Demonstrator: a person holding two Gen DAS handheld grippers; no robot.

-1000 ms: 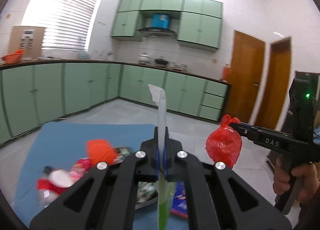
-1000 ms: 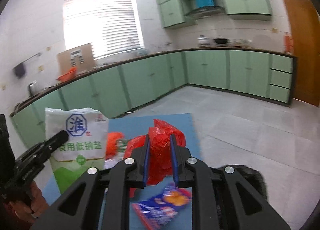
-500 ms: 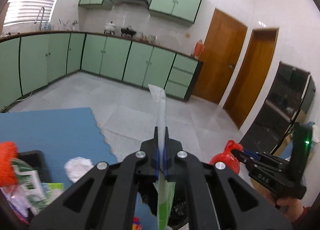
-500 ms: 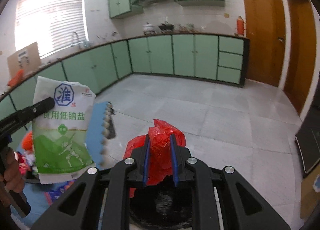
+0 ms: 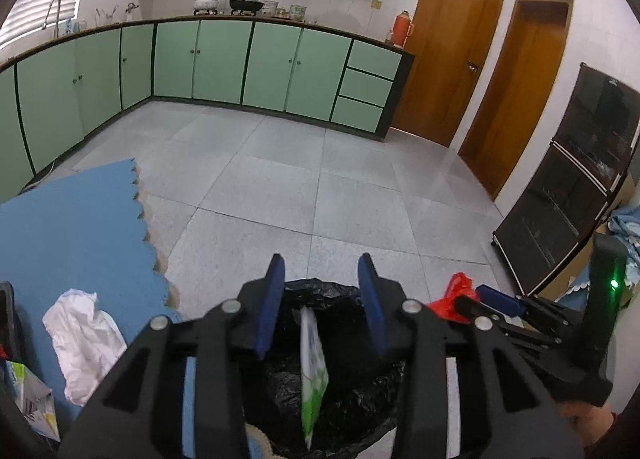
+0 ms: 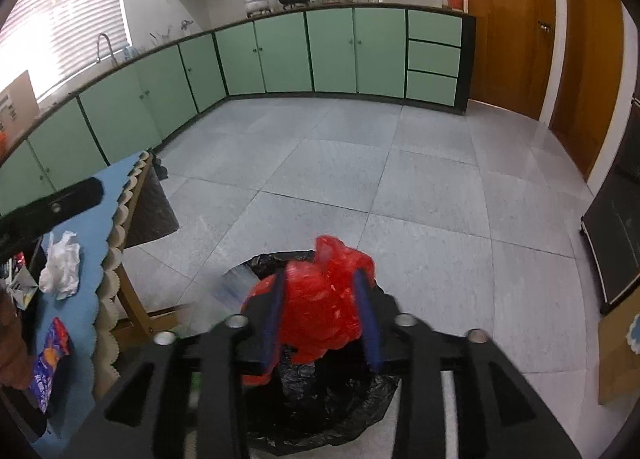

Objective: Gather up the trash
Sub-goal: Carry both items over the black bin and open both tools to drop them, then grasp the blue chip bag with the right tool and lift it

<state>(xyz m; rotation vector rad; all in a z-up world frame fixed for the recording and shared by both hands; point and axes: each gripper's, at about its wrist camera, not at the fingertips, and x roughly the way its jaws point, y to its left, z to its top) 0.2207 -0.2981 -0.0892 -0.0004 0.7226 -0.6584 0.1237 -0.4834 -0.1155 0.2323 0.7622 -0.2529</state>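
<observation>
Both grippers have parted since the earlier frames. Released, the left gripper (image 5: 320, 299) has spread jaws, and the salt packet (image 5: 313, 363) hangs below them inside the black-lined trash bin (image 5: 360, 387). Jaws of the right gripper (image 6: 320, 323) stand wide on either side of the red plastic bag (image 6: 320, 311), above the bin. Crumpled white tissue (image 5: 82, 339) lies on the blue tabletop (image 5: 68, 227).

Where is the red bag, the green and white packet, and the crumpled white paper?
red bag (image 6: 324, 299): right wrist view, on its crinkled middle between the fingers.
green and white packet (image 5: 313, 363): left wrist view, on its white middle, over the black bin bag.
crumpled white paper (image 5: 84, 339): left wrist view, on its centre fold.
</observation>
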